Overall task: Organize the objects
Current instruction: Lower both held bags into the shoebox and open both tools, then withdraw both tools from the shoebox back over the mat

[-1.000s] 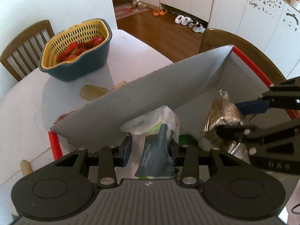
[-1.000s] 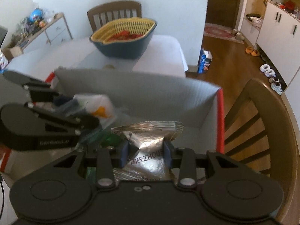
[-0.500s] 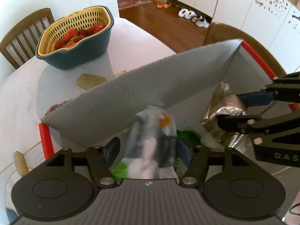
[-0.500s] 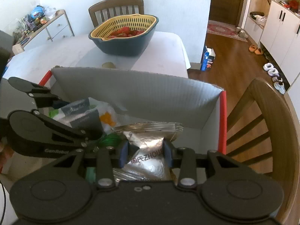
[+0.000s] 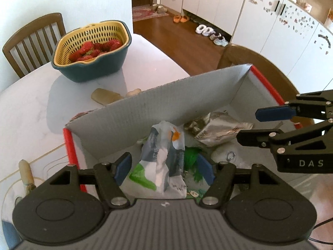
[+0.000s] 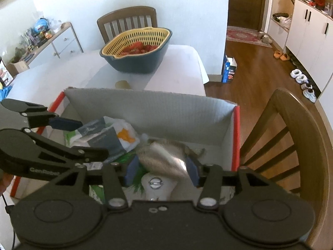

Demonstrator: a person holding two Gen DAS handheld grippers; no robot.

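Note:
A grey cardboard box (image 5: 158, 106) with red edges stands on the white table; it also shows in the right wrist view (image 6: 166, 112). In it lie a white and grey plastic packet (image 5: 164, 158) (image 6: 104, 137) and a silver foil bag (image 5: 218, 129) (image 6: 164, 156), over green items and a white object (image 6: 156, 185). My left gripper (image 5: 164, 167) is open above the plastic packet, jaws apart on either side of it. My right gripper (image 6: 161, 171) is open above the foil bag, which looks blurred and loose between the jaws.
A teal and yellow basket (image 5: 91, 50) (image 6: 137, 50) of strawberries stands at the table's far side. Tan flat pieces (image 5: 104, 96) lie behind the box. A wooden-handled tool (image 5: 26, 174) lies left. Wooden chairs (image 6: 291, 141) (image 5: 33, 41) stand around. A small carton (image 6: 229, 70) sits on the floor.
Both grippers opened. The left let go of the plastic packet, the right let go of the foil bag; both now lie in the box. Both grippers rose a little.

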